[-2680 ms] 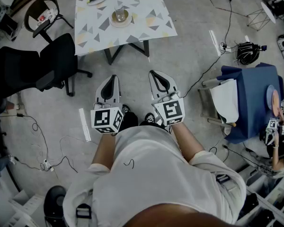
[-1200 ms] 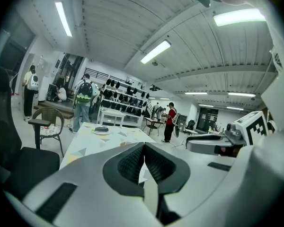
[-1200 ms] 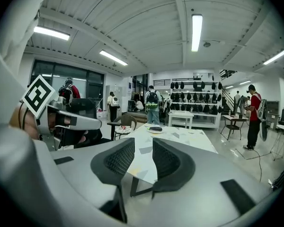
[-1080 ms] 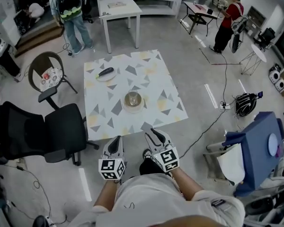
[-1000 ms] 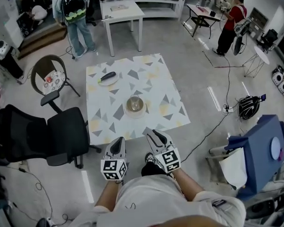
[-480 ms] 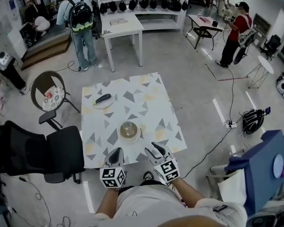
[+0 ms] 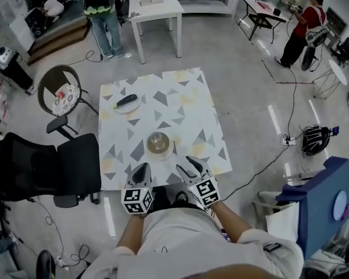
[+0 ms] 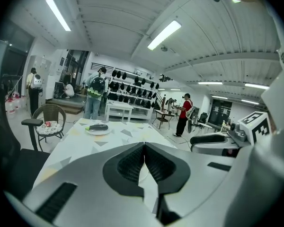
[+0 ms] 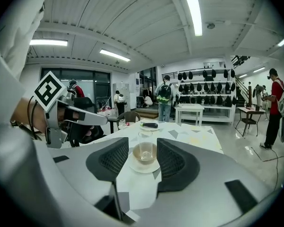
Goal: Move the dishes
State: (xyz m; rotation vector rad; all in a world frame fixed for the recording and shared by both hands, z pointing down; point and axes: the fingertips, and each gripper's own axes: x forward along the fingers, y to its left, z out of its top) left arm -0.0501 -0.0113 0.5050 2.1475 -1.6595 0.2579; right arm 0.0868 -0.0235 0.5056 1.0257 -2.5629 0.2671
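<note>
Left claw (image 8: 144, 145) sits pinched together. Right claw (image 9: 142, 159) has just been opening, nothing gripped — likely readying for the glass (image 9: 145, 148) on its saucer (image 9: 144, 167), ahead at mid-counter (image 7: 180, 103).

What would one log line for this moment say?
left gripper: shut, empty | right gripper: just been opening, nothing between jaws | glass on saucer: ahead, untouched

White T-shirt (image 7: 180, 243); 2 grey grippers (image 7: 142, 167) (image 7: 188, 163)
</note>
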